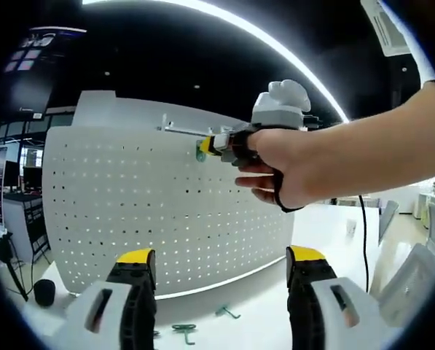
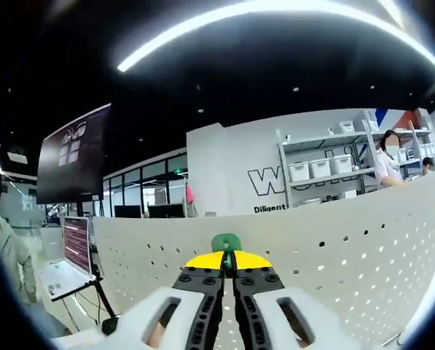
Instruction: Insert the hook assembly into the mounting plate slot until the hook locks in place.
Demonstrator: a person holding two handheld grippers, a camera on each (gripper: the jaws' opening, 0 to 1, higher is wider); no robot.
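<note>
Your right tool is clenched on the green hook, holding it up near the top edge of the white hole board so it can go into a hole. Your hand reaches out level. Your left tool is released, waiting low. More hooks lie on the bench.

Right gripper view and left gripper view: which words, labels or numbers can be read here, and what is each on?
"W": large dark letter on the white back wall, the rest hidden by the shelving.
"Diligent": smaller dark line under it on the same wall, cut off by the pegboard.
Hanging dark screen: blurred tiles, unreadable.
Laptop screen: lines too small to read.
Dark screen in the left gripper view: unreadable.
Pegboard and grippers: no text.
</note>
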